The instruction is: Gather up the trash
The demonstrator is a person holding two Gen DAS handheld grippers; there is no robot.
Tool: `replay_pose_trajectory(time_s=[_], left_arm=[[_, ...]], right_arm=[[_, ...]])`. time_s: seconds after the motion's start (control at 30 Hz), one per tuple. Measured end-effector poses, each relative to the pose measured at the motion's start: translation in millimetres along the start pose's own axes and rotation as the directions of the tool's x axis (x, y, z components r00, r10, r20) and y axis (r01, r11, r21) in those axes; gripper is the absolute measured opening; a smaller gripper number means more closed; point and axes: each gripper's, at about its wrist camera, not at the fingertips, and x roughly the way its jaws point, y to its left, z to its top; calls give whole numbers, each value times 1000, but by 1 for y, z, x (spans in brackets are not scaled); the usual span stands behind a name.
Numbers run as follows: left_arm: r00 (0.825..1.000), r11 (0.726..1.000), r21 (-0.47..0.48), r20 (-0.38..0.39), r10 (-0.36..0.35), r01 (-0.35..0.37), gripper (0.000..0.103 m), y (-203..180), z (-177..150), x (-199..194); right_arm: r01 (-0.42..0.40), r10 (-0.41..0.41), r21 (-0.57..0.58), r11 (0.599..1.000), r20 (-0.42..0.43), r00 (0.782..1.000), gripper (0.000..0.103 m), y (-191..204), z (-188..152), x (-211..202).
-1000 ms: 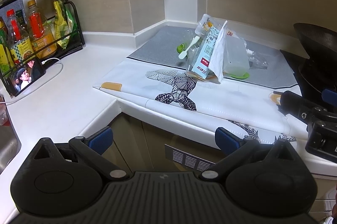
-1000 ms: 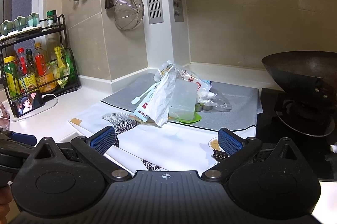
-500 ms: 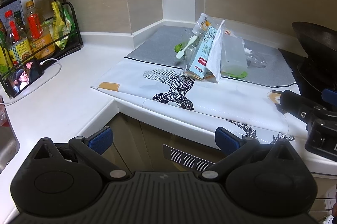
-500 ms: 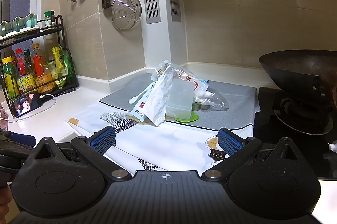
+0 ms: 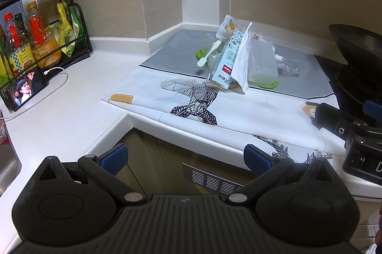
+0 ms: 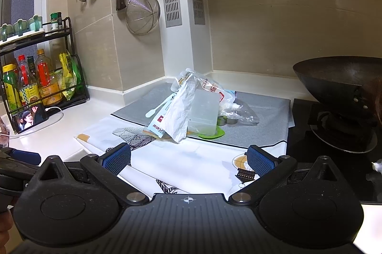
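Observation:
A heap of trash (image 5: 241, 62) (image 6: 194, 108) sits where the grey mat meets the patterned white cloth: a crumpled white paper bag (image 6: 177, 114), a light blue carton (image 5: 226, 62), a cloudy plastic box (image 6: 205, 110), a white plastic spoon (image 5: 210, 54), a green lid (image 5: 268, 84) and clear wrappers (image 6: 241, 113). My left gripper (image 5: 186, 157) is open in front of the counter edge, well short of the heap. Nothing sits between the spread fingers of my right gripper (image 6: 188, 158), which is open over the white cloth, nearer the heap. The right gripper's body (image 5: 351, 132) shows in the left wrist view.
A black wok (image 6: 339, 79) stands on the stove at the right. A bottle rack (image 5: 35, 39) and a phone (image 5: 26, 86) with its cable stand at the left. Utensils and a strainer (image 6: 142, 12) hang on the wall. A sink edge (image 5: 9, 163) lies at far left.
Both views have shifted slightly; the trash heap sits a little further left in each. Both grippers remain open and nothing on the counter has moved.

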Motion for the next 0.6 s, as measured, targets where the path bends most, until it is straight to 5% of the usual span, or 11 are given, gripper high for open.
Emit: replay_pose_trajectory(time_s=[0.6], left_arm=[[1000,1000,16,-19,6,-6,103,-5,-1,7]], right_arm=[[7,-7,9,1000,-16,1000,103,-7,-6,8]])
